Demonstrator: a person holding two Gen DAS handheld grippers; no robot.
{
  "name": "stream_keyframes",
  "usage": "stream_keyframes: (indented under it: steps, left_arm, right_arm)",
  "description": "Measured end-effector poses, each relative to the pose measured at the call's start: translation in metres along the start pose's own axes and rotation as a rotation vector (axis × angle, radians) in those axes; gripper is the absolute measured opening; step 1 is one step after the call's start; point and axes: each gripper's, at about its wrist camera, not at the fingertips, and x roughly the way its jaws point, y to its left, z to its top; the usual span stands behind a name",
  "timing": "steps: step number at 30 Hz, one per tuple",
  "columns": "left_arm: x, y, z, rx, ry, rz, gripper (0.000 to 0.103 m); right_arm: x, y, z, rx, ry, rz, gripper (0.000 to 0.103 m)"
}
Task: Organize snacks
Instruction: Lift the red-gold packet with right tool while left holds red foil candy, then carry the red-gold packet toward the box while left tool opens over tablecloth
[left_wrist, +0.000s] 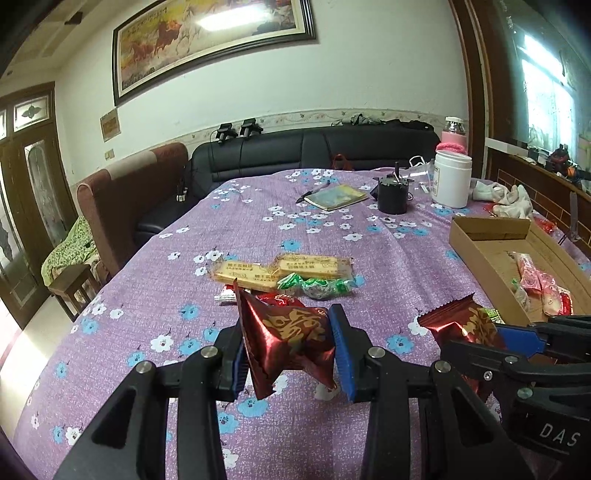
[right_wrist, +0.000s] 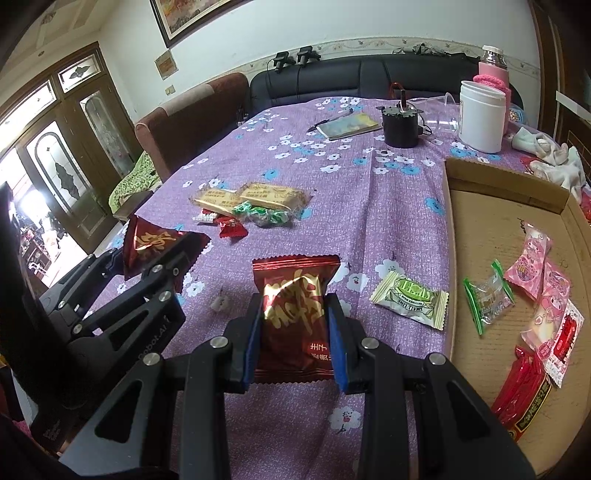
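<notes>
Cardboard box (right_wrist: 491, 206) holding wrapped snacks (right_wrist: 532, 280), each tool (left_wrist: 290, 354) (right_wrist: 293, 332) grasping a red packet (left_wrist: 288, 332) (right_wrist: 295, 306)

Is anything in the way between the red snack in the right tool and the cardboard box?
Nothing visible blocks it. The right tool holds the red snack above the tablecloth; only a small green-and-white candy lies flat below the path to the box.

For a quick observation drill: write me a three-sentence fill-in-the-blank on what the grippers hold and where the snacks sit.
1. Each gripper, left gripper and right gripper, is shut on a dark ____ foil snack packet.
2. The sorted snacks lie in a shallow ____ box.
3. The pale green-and-white candy lies on the ____ floral tablecloth, outside the box.

Missing words: red; cardboard; purple
</notes>
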Motion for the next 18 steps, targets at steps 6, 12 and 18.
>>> stream_keyframes:
  steps: [6,12,18]
  left_arm:
    - [0.0,0.0,0.001,-0.001,-0.024,0.004,0.039]
    - [-0.001,-0.003,0.002,0.009,-0.032,-0.003,0.039]
    - [0.0,-0.005,0.002,0.014,-0.022,-0.02,0.039]
  right_arm:
    - [-0.002,-0.006,0.006,0.026,-0.008,0.001,0.035]
    - [-0.002,-0.017,0.008,0.063,-0.011,-0.004,0.035]
    - [-0.009,-0.03,0.013,0.092,-0.031,-0.014,0.035]
